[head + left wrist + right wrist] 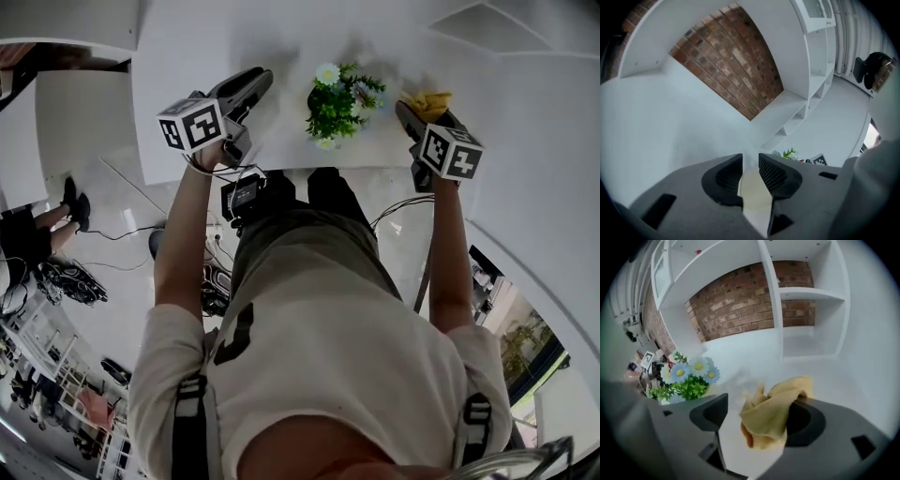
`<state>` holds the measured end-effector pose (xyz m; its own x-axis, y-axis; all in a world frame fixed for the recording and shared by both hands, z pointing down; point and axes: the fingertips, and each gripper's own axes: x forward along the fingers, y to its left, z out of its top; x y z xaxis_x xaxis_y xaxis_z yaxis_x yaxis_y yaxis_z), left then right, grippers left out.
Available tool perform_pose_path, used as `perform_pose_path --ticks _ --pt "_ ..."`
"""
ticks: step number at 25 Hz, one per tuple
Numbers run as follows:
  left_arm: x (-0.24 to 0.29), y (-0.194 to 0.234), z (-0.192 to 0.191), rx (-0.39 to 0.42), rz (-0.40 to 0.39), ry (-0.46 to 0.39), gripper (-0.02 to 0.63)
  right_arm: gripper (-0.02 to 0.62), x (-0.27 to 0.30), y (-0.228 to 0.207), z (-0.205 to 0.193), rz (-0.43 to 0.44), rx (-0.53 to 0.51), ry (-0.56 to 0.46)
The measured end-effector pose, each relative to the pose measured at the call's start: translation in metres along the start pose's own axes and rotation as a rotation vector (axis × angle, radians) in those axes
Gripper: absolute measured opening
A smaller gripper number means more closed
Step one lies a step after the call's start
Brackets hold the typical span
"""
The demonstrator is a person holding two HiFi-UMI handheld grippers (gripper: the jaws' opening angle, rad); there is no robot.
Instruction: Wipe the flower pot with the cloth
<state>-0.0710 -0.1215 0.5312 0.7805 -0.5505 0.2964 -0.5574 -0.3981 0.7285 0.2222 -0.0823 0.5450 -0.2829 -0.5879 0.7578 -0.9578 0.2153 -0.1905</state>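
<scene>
A small flower pot (337,105) with daisies and green leaves stands on the white table (225,47), between my two grippers. It also shows at the left in the right gripper view as the flower pot (686,378), and small and far off as the flower pot (789,153). My right gripper (759,404) stands wide open to the right of the pot. A crumpled yellow cloth (771,416) lies against its right finger only, clear of the left one. From above, the cloth (429,99) sits at the right gripper (427,114) tips. My left gripper (750,157) is open by a narrow gap with nothing in it, left of the pot, and appears in the head view as the left gripper (255,82).
The table's front edge (281,170) runs just ahead of my body. White shelving (806,294) with a brick back wall (740,301) stands behind the table. Cables (131,230) and another person's legs (37,234) are on the floor at the left.
</scene>
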Motion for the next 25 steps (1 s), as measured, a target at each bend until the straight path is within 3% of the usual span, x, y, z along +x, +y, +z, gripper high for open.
perform_pose_path --ticks 3,5,9,12,16,20,25 --pt "-0.037 -0.003 0.017 0.016 0.022 -0.077 0.114 0.368 -0.002 -0.004 0.002 -0.010 -0.100 0.018" --pt "-0.059 -0.016 0.020 0.046 0.052 -0.113 0.114 0.357 -0.006 -0.005 -0.003 0.028 -0.110 0.030" --pt "-0.081 -0.040 0.010 0.060 0.081 -0.157 0.104 0.136 -0.029 -0.005 -0.004 0.160 -0.011 -0.006" --pt "-0.092 -0.049 0.009 0.079 0.111 -0.181 0.095 0.145 -0.021 -0.004 0.001 0.183 -0.037 -0.002" --pt "-0.075 -0.077 0.002 0.116 0.078 -0.150 0.076 0.113 -0.016 -0.021 -0.003 0.117 -0.270 0.082" --pt "-0.073 -0.122 -0.007 0.220 0.060 -0.114 0.052 0.089 -0.029 0.005 0.005 0.234 -0.348 0.077" --pt "-0.080 -0.151 -0.007 0.250 0.047 -0.131 0.038 0.086 -0.049 0.043 0.022 0.404 -0.284 0.007"
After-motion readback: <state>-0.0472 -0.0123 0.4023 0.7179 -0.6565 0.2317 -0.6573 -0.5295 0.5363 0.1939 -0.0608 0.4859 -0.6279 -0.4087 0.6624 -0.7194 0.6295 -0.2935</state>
